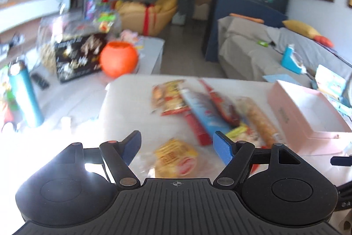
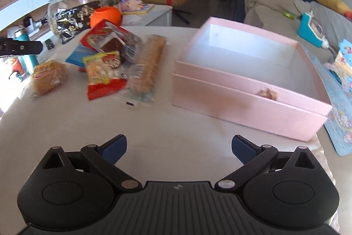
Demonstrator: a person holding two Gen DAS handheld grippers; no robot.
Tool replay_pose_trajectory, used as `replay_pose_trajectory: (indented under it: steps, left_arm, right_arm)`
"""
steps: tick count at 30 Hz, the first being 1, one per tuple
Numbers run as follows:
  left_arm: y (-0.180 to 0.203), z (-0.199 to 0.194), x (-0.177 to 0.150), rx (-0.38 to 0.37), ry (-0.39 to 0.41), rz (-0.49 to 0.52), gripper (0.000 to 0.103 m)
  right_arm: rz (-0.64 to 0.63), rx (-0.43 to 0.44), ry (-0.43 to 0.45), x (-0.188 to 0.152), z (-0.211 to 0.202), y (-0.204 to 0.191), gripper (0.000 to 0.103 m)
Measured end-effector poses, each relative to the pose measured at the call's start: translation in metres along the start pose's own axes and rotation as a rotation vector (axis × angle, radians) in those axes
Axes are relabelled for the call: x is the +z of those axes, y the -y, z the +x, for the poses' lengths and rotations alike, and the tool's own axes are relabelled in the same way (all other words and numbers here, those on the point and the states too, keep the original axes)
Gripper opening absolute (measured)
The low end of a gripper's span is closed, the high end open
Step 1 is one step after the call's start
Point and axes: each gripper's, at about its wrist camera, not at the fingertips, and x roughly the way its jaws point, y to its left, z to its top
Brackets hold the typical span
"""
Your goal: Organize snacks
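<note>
While both pairs of fingers stand spread wide and grasping nothing, best to start with the loose yellow bun packet (image 1: 175,158) lying apart from the heap, right under the left gripper (image 1: 177,144). Lower straight down, straddle the packet across its narrow side, pinch the wrapper and bun together gently (soft contents, likely to squash) and lift clear before swinging toward the pink box (image 2: 248,83). Keep the right gripper (image 2: 179,148) hovering over bare worktop (image 2: 167,124) near the box front, ready to steady that wall or to take the long biscuit sleeve (image 2: 147,65) from the pile of snacks (image 2: 110,58). Box sits open to the right of the pile, apparently empty apart from a small brown scrap at its front edge. Lay packets flat, long ones along the far wall.
</note>
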Motion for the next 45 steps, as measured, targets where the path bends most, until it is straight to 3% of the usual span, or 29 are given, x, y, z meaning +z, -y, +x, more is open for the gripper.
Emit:
replay_pose_trajectory:
  steps: [3,6,10,13,15,20,25,28,29,30,32,35,37,39,45]
  left_arm:
    - [-0.010,0.010,-0.005,-0.026,-0.063,-0.027,0.077]
    - [0.004,0.022,-0.018,-0.044,-0.113,0.027,0.077]
    - [0.015,0.040,-0.020,0.045,-0.092,0.097,0.082]
    - [0.012,0.053,-0.013,0.076,-0.093,0.120,0.077]
    - [0.012,0.050,-0.010,0.042,-0.092,0.132,0.077]
    - [0.006,0.024,-0.003,-0.106,-0.061,0.167,0.077]
    - [0.009,0.025,0.006,-0.078,-0.034,0.337,0.078]
    - [0.008,0.047,0.008,-0.062,-0.096,0.367,0.078]
    - [0.007,0.055,0.009,-0.069,-0.124,0.367,0.078]
    - [0.006,0.063,0.008,-0.079,-0.147,0.367,0.078]
    - [0.007,0.073,0.008,-0.079,-0.163,0.371,0.082]
    - [0.008,0.080,0.006,-0.085,-0.195,0.349,0.078]
    - [0.013,0.070,0.003,-0.103,-0.186,0.359,0.059]
    - [0.025,0.051,-0.007,-0.111,-0.181,0.381,0.059]
    - [0.080,-0.009,-0.026,-0.286,-0.130,0.396,0.058]
  right_arm:
    - [-0.029,0.061,0.037,0.011,-0.004,-0.012,0.102]
    - [-0.025,0.118,0.043,0.020,-0.005,-0.018,0.102]
    - [-0.010,0.154,0.061,0.030,-0.001,-0.028,0.102]
    - [-0.059,0.143,0.094,0.045,0.005,-0.038,0.100]
    - [-0.106,0.164,0.090,0.059,0.012,-0.047,0.092]
    - [-0.158,0.253,0.055,0.086,0.044,-0.067,0.089]
    - [-0.199,0.217,0.010,0.098,0.083,-0.090,0.089]
    - [-0.198,0.225,-0.063,0.094,0.096,-0.093,0.077]
    - [-0.195,0.231,-0.092,0.091,0.098,-0.093,0.061]
    - [-0.195,0.239,-0.118,0.090,0.097,-0.092,0.057]
    - [-0.189,0.240,-0.129,0.089,0.086,-0.087,0.056]
    - [-0.165,0.260,-0.094,0.091,0.049,-0.070,0.055]
    - [-0.132,0.282,-0.068,0.091,0.021,-0.056,0.055]
    - [-0.121,0.278,-0.028,0.086,-0.009,-0.041,0.055]
    - [-0.134,0.137,-0.002,0.057,-0.064,-0.002,0.055]
